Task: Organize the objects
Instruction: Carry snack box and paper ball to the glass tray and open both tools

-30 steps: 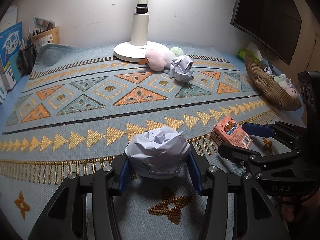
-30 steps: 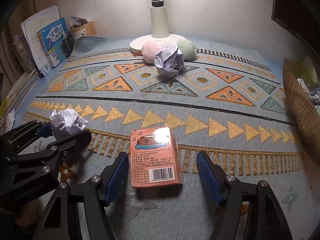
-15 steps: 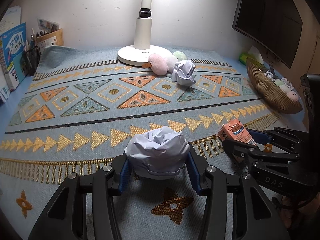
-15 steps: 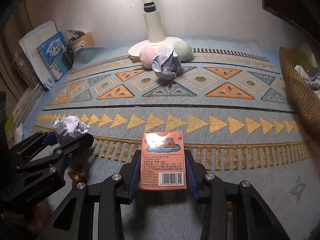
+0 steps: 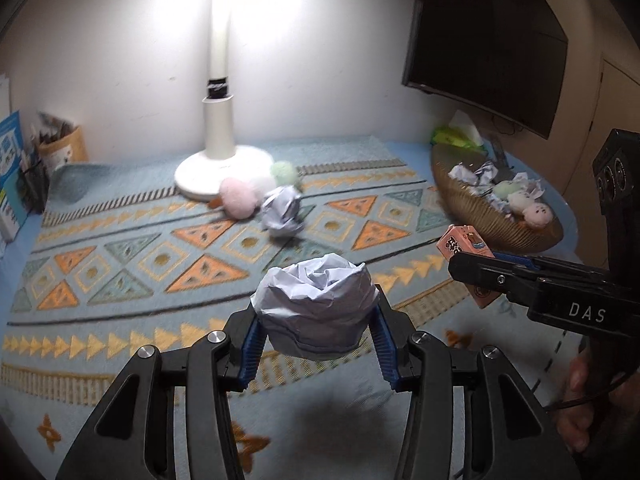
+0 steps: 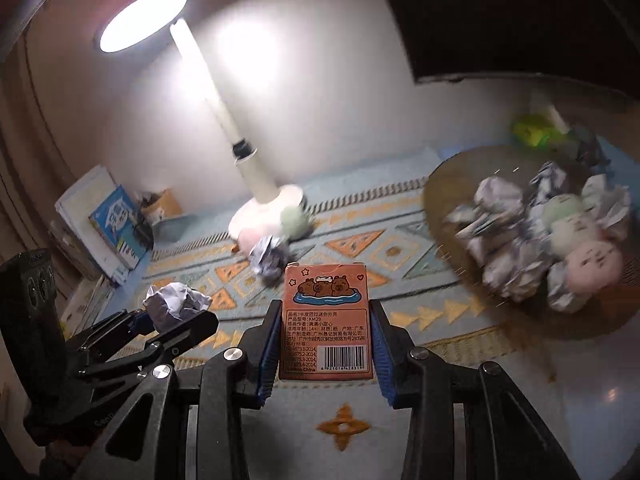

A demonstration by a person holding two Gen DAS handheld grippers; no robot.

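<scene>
Left wrist view: left gripper (image 5: pixel 316 340) is squeezing a crumpled paper ball (image 5: pixel 316 312), carried above the rug (image 5: pixel 120 272). Right gripper (image 6: pixel 325 350) is clamping the orange card box (image 6: pixel 326 328), likely both heading for the woven basket (image 6: pixel 444 184) holding similar clutter.

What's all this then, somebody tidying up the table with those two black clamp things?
Yes. A person holds a clamp in each hand. The left gripper grips a crumpled paper ball; the right gripper is shut on a small orange card box. Both are off the patterned mat. The wicker basket already holds paper balls and plush toys. Another paper ball and plush toys remain by the lamp.
</scene>
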